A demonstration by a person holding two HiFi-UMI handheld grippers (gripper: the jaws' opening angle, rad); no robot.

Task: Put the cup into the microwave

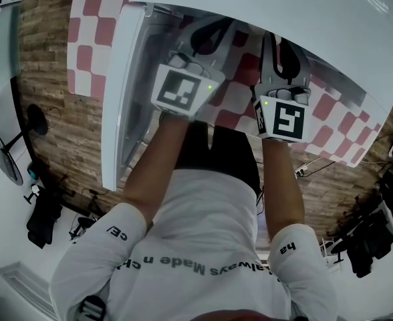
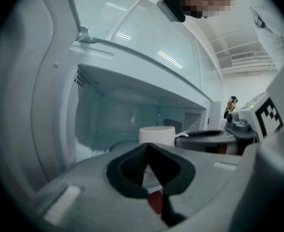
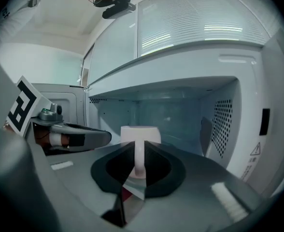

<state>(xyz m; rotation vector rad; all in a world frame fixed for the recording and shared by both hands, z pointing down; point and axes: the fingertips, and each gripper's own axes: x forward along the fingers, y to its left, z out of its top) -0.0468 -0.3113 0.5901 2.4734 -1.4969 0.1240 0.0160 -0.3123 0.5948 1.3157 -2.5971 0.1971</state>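
A white cup hangs in front of the open white microwave, at the mouth of its cavity. My right gripper is shut on the cup's handle, which stands upright between its jaws. In the left gripper view the cup shows just past my left gripper, whose jaws meet with nothing between them. The left gripper lies level to the left of the cup. In the head view both grippers, left and right, point at the microwave; the cup is hidden there.
The microwave door stands swung open at the left, close beside my left gripper. The perforated right cavity wall is to the right of the cup. A red-and-white checkered cloth covers the surface under the microwave.
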